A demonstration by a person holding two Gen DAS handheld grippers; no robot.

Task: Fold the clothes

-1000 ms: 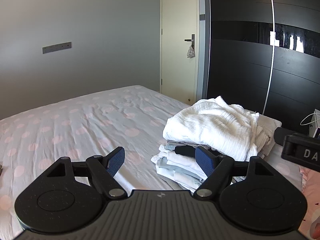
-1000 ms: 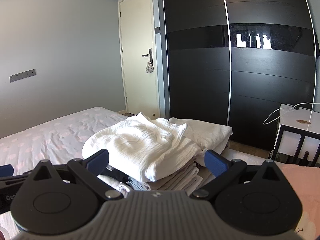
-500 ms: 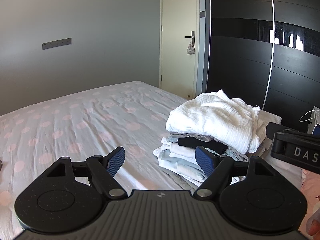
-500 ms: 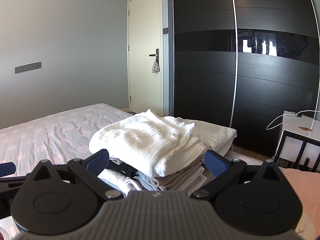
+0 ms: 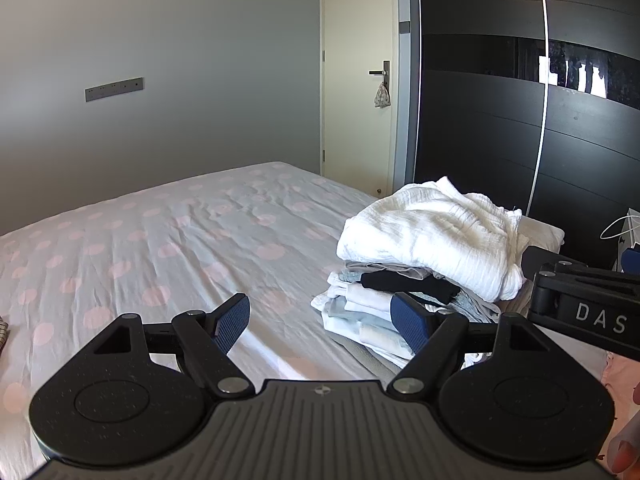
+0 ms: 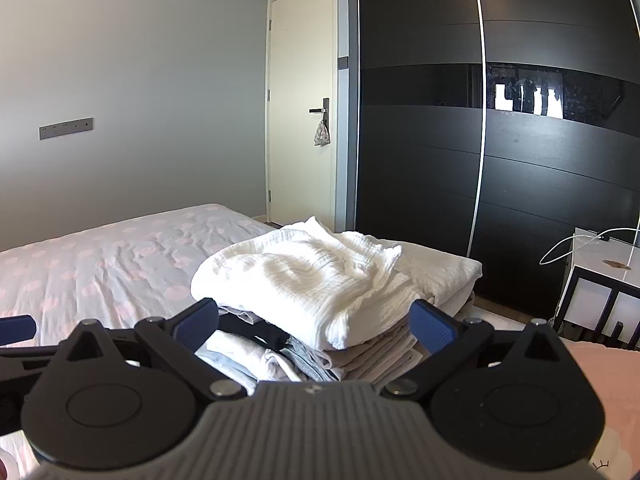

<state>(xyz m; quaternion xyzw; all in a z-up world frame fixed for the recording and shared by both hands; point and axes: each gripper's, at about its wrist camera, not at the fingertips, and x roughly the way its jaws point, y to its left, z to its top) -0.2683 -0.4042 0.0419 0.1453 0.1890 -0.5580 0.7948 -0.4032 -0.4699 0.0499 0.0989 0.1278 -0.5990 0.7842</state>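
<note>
Both claws (image 5: 320,322) (image 6: 314,326) wide apart, empty

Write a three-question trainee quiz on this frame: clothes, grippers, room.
1. True or false: the white crinkled garment lies on top of the pile of folded clothes.
2. What state are the left gripper and right gripper in? A) both open, holding nothing B) both shut on cloth C) one open, one shut
3. What hangs from the door handle?

Key
1. True
2. A
3. A small cloth pouch
</note>
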